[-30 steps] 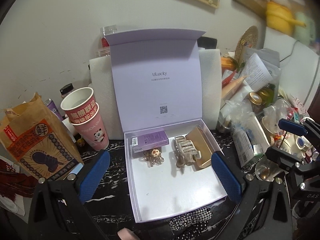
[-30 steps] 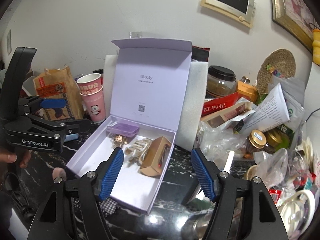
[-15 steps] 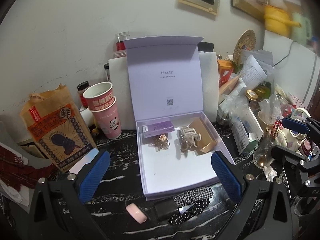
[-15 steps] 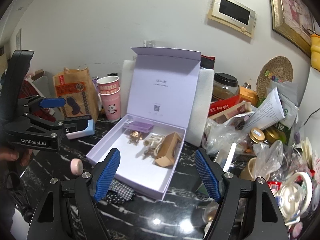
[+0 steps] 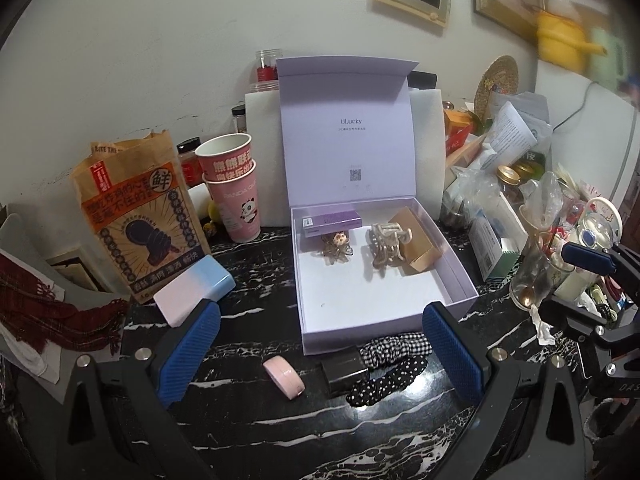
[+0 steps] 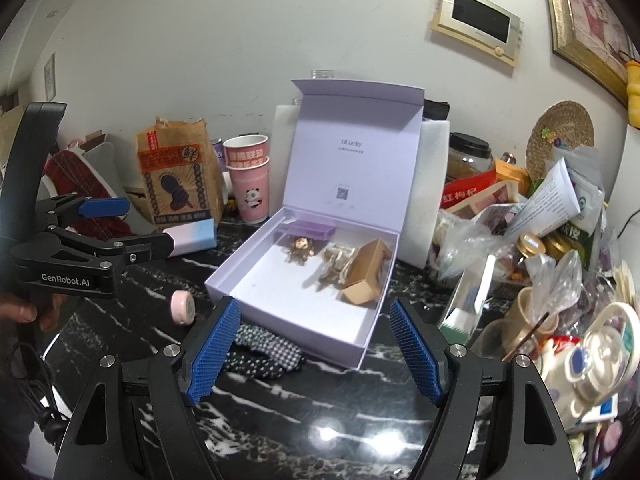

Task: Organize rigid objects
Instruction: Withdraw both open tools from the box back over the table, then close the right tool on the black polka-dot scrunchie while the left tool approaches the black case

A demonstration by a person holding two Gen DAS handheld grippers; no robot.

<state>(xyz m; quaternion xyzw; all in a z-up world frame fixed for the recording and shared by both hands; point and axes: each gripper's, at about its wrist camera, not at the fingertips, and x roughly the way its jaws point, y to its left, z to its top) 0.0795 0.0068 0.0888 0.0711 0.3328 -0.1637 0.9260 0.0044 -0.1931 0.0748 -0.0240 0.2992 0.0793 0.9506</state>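
Observation:
An open lavender box (image 5: pixel 460 280) stands on the black marble table with its lid upright. Inside it, along the back, lie a purple packet (image 5: pixel 332 220), a small brown charm (image 5: pixel 338 244), a beige hair claw (image 5: pixel 386 244) and a gold carton (image 5: pixel 418 244). In front of the box lie a pink oval piece (image 5: pixel 284 376), a small black block (image 5: pixel 344 370) and dotted and checked fabric (image 5: pixel 392 364). My left gripper (image 5: pixel 320 344) hangs open above these, holding nothing. My right gripper (image 6: pixel 316 344) is open too, before the box's front wall (image 6: pixel 296 328).
A pink-and-blue block (image 5: pixel 196 292) lies left of the box, beside a brown paper bag (image 5: pixel 136 216) and stacked paper cups (image 5: pixel 234 184). Jars, bags and a glass (image 5: pixel 532 276) crowd the right side. White foam (image 6: pixel 432 148) stands behind the lid.
Both grippers have drawn back from the box, which now looks smaller. The pink piece, black block and fabric in front of it have come into view.

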